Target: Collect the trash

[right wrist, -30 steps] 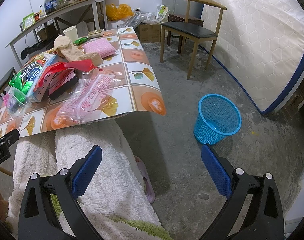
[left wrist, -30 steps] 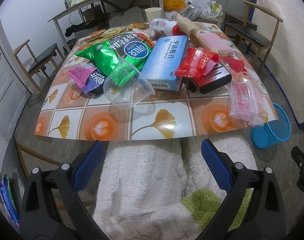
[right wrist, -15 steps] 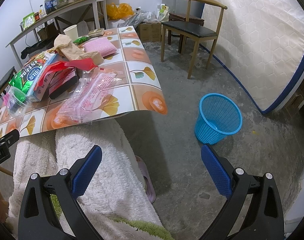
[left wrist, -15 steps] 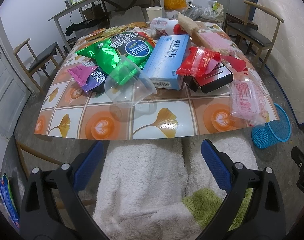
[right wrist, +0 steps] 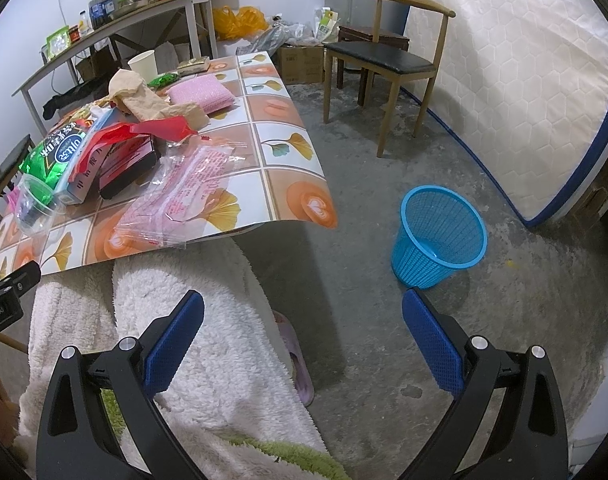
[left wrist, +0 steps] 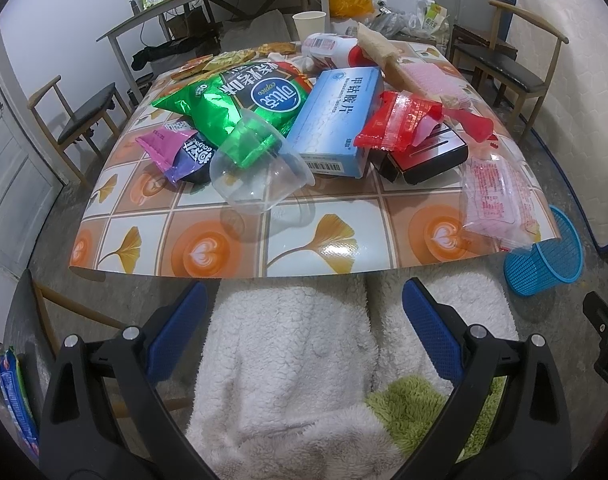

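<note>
Trash covers the tiled table: a clear plastic cup on its side, a green snack bag, a purple wrapper, a blue box, a red wrapper, a black box and a clear pink bag. A blue mesh bin stands on the floor right of the table; it also shows in the left wrist view. My left gripper is open and empty, below the table's near edge. My right gripper is open and empty, over the floor left of the bin.
White fleece-clad legs fill the space under both grippers. A wooden chair and a mattress stand right of the table. Another chair stands at the left. A cluttered long desk is behind.
Both views shifted very slightly; the left gripper has edged a little toward the table. Both grippers stay open and empty.
</note>
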Motion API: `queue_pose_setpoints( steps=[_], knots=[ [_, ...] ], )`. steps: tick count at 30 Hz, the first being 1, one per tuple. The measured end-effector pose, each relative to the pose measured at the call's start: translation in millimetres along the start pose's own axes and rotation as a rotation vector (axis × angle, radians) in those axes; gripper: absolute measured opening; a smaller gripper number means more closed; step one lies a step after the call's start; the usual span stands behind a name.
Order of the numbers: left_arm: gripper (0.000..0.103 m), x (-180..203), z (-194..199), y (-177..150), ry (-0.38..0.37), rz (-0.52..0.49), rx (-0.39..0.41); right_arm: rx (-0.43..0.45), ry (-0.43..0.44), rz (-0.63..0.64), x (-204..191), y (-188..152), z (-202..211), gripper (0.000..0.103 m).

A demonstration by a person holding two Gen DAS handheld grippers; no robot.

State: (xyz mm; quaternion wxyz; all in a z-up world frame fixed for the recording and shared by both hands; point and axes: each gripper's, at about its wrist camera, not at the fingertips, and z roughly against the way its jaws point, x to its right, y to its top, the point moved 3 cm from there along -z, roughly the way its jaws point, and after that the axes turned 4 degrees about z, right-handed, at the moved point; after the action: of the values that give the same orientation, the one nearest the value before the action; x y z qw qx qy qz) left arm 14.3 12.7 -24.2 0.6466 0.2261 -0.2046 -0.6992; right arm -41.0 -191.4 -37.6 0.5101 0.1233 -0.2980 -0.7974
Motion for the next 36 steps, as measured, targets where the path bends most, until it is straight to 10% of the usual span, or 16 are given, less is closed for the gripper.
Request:
queue_pose_setpoints(
  steps=[26,36],
  knots=[
    [0.094,-17.5,-1.9,13.7,0.008,-0.018,0.098,0.101,0.068,-0.021,-3.6,35.4,-3.4,0.096],
    [0.094,-27.5,-2.8,37.6,-0.208,-0.018,0.151,-0.005,0.317,-0.033,-42.8,74.2,-37.0,0.096]
  ],
)
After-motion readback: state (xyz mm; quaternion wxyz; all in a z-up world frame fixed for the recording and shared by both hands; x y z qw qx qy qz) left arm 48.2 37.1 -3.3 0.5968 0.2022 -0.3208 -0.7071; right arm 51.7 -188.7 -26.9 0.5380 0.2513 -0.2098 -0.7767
